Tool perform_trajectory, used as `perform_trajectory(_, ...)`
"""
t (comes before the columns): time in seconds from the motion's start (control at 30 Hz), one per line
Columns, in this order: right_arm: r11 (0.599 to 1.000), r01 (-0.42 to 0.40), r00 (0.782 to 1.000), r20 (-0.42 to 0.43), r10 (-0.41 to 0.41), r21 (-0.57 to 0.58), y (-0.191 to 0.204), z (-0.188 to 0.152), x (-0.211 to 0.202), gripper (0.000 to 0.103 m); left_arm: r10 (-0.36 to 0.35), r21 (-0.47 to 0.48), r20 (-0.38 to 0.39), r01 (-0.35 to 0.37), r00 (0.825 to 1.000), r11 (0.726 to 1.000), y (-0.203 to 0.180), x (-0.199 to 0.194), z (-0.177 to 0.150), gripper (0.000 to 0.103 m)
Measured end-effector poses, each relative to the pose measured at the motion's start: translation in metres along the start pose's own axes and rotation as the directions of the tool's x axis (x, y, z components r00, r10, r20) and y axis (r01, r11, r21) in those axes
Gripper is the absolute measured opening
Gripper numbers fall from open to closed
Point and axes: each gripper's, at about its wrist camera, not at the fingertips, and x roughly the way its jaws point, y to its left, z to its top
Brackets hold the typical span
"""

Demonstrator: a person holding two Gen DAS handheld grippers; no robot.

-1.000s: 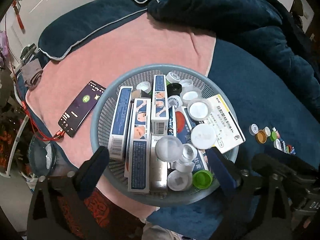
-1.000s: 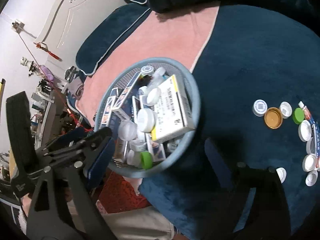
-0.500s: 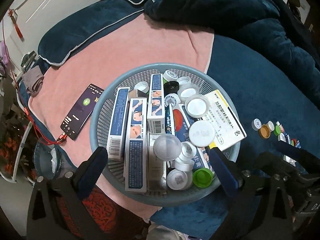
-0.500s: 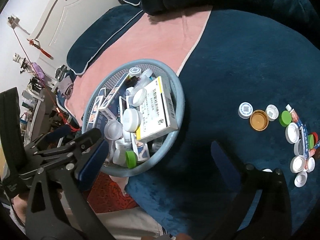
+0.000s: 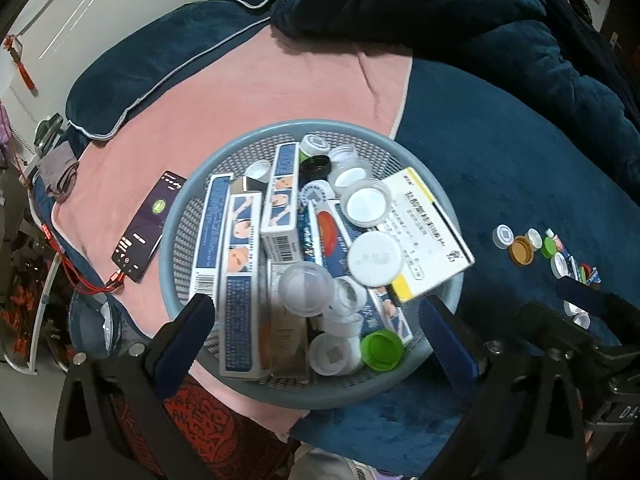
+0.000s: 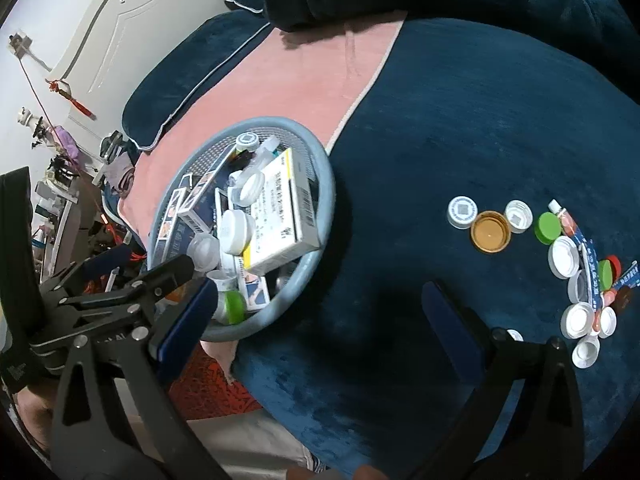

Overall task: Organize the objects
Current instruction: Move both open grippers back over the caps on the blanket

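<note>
- The left tongs (image 5: 316, 328) are spread wide and pinch nothing; the near rim of the grey basket (image 5: 176, 216) sits between their tips.
- Ahead of them, the basket holds blue boxes (image 5: 240, 280), white caps and a green cap (image 5: 382, 350).
- The right tongs (image 6: 316, 320) are spread wide over bare blue bedding (image 6: 460, 128).
- Loose caps (image 6: 490, 232) lie ahead to their right; the basket lies to their left.
</note>
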Motion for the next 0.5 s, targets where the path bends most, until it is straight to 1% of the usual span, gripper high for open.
perform_trajectory(0.5, 0.998, 0.032, 0.999, 0.014, -0.032, 0.052, -0.030, -0.007, -0.013, 0.103, -0.013, 0.053, -0.014, 0.014, 1.000, 0.999, -0.036, 0.002, -0.003, 0.102)
